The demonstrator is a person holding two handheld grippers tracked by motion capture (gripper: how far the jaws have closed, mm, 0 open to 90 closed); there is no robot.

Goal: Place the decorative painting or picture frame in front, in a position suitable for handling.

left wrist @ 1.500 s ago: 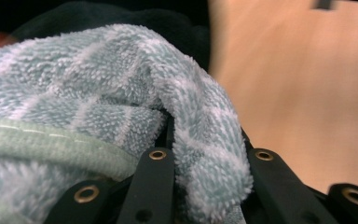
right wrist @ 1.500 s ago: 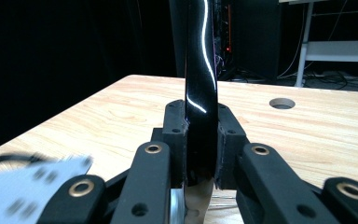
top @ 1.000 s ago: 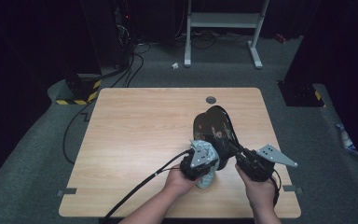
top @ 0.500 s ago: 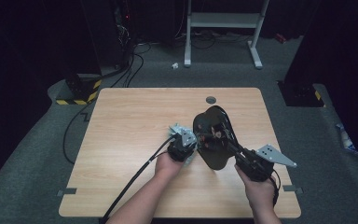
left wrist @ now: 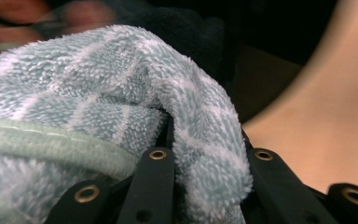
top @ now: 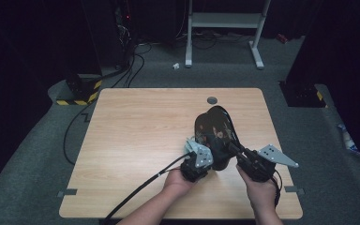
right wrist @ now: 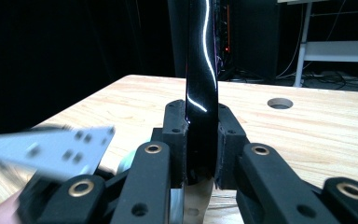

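A glossy black dish (top: pixel 213 133) stands on edge over the wooden table (top: pixel 136 131), right of the middle. My right gripper (top: pixel 232 150) is shut on its near rim; in the right gripper view the dish (right wrist: pixel 200 70) rises edge-on between the two pads (right wrist: pixel 177 135). My left gripper (top: pixel 205 161) sits at the dish's near left side, shut on a pale blue-green terry towel (left wrist: pixel 121 116), which bunches over both jaws in the left gripper view. The left gripper's grey plate (right wrist: pixel 46 149) shows blurred in the right gripper view.
A black cable (top: pixel 140 187) trails from the left gripper over the table's near edge. A round grommet hole (top: pixel 212 100) lies near the far edge. A white stand (top: pixel 225 21) and a yellow-and-black striped block (top: pixel 82 91) are on the floor beyond.
The left gripper with the towel went up along the dish's left side, then came back down to its near left. The right gripper and the dish stayed put.
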